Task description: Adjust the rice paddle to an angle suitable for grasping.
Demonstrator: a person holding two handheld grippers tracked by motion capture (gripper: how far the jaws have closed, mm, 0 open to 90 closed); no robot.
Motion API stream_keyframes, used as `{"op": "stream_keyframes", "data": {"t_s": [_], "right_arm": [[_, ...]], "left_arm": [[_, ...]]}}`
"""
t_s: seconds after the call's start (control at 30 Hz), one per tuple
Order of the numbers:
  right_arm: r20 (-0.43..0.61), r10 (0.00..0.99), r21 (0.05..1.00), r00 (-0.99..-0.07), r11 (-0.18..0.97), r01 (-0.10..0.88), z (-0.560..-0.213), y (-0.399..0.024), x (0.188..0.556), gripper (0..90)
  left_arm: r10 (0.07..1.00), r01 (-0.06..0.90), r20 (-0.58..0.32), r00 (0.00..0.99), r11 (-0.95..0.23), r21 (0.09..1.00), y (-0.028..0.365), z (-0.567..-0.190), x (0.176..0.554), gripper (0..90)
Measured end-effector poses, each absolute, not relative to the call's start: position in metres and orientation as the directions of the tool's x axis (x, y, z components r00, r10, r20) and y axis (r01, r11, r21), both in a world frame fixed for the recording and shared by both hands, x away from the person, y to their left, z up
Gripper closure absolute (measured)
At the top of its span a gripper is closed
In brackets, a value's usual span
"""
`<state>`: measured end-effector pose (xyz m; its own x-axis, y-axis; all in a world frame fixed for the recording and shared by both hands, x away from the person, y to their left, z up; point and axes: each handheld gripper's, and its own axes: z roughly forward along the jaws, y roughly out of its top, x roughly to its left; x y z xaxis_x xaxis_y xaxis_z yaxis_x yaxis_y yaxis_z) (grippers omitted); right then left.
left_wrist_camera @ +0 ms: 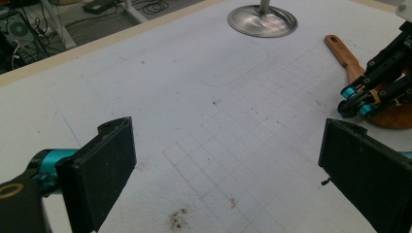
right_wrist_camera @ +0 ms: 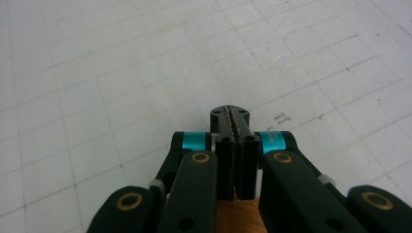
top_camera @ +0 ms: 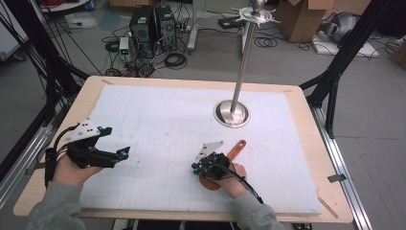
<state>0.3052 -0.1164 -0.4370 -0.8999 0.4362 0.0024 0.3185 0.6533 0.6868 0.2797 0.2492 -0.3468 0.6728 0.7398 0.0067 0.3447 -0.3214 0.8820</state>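
Here, two grippers, one wooden spatula [top_camera: 236, 149], one stand [top_camera: 232, 113].

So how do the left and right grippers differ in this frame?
The left gripper has its jaws wide apart with nothing between them; the right gripper has its jaws pressed together. The left hovers over bare white mat; the right sits over the wooden spatula. Both have black jaws with teal joints.

Wooden spatula [top_camera: 233, 152] (smooth), polished metal stand [top_camera: 232, 113], matt mat [top_camera: 158, 124]
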Motion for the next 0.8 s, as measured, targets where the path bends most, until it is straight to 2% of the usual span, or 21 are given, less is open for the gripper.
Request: {"op": "stream_keyframes", "data": {"t_s": [0.33, 0.8], "right_arm": [[0.017, 0.458, 0.681, -0.889, 0.645, 0.346, -0.438, -0.119, 0.302, 89.2], [0.004, 0.456, 0.682, -0.89, 0.65, 0.336, -0.437, -0.133, 0.292, 89.2]], "left_arm": [[0.735, 0.344, 0.003, 0.678, -0.32, 0.883, 0.248, -0.347, 0.282, 7.0], [0.716, 0.338, 0.001, 0.698, -0.33, 0.882, 0.24, -0.347, 0.289, 7.0]]}}
